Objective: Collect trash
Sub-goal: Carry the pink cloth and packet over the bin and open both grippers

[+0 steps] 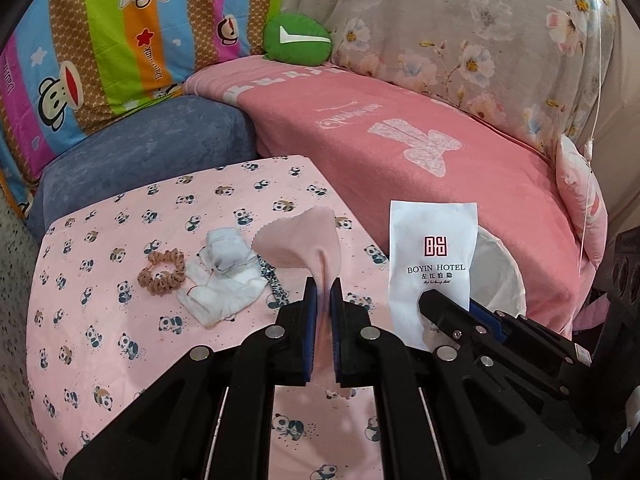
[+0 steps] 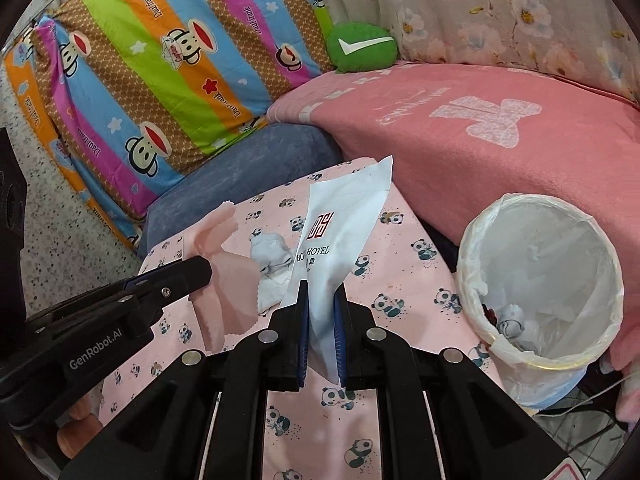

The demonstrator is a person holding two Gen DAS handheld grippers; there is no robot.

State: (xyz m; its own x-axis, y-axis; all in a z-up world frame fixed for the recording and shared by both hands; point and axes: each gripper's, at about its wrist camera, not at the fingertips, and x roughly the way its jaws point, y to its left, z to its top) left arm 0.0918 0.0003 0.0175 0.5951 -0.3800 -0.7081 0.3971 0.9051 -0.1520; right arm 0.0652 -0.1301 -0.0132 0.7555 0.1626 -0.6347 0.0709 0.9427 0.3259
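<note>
Clamping a thin peach-pink cloth with pinked edges (image 1: pixel 298 240), the left gripper (image 1: pixel 323 300) holds it clear of the pink panda-print tablecloth (image 1: pixel 120 320). The right gripper (image 2: pixel 321 300) is closed on a white paper sachet (image 2: pixel 344 216) printed "BOYIN HOTEL", also raised. On the tablecloth lie crumpled white tissues (image 1: pixel 224 276), a tan scrunchie (image 1: pixel 162 272) and a leopard-print strip (image 1: pixel 276 288). Behind stand a pink blanket (image 1: pixel 440 152), a striped quilt (image 2: pixel 160 60) lettered "Paul Frank" and a green cushion (image 2: pixel 362 50). Beside the table, a white-lined round bin (image 2: pixel 480 240) contains crumpled waste.

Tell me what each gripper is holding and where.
Left gripper: pink cloth, pinched at its lower end. Right gripper: white hotel packet, by its bottom edge.
</note>
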